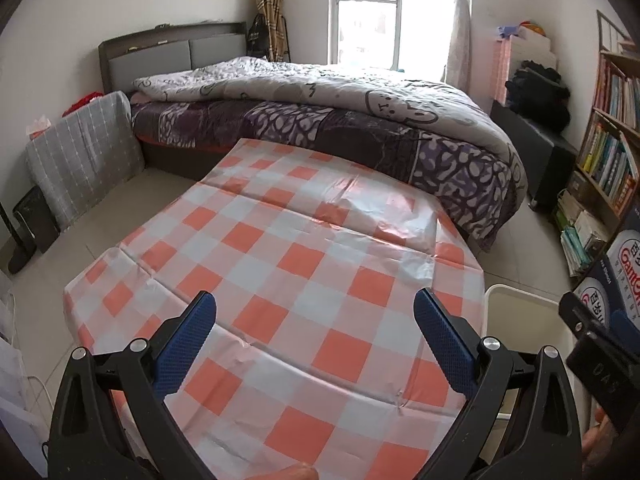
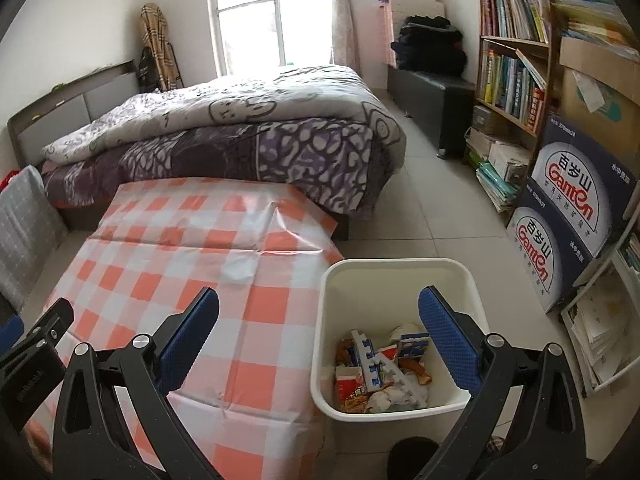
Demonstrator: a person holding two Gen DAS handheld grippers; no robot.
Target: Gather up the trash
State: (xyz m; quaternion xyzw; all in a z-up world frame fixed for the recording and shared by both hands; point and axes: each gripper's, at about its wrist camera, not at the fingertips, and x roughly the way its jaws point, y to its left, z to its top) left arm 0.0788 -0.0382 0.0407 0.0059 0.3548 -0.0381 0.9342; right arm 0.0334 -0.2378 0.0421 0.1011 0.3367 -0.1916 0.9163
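Observation:
A white bin stands on the floor right of the table, with wrappers, crumpled paper and a blue-white foam piece inside. Its rim also shows at the right in the left wrist view. My left gripper hangs open over the orange-checked tablecloth, nothing between its fingers. My right gripper is open too, straddling the table's right edge and the bin, holding nothing. The tablecloth carries no loose trash that I can see.
A bed with a grey and purple quilt lies behind the table. A bookshelf and stacked water cartons line the right wall. A grey cushion leans at the left. Tiled floor runs between bed and shelf.

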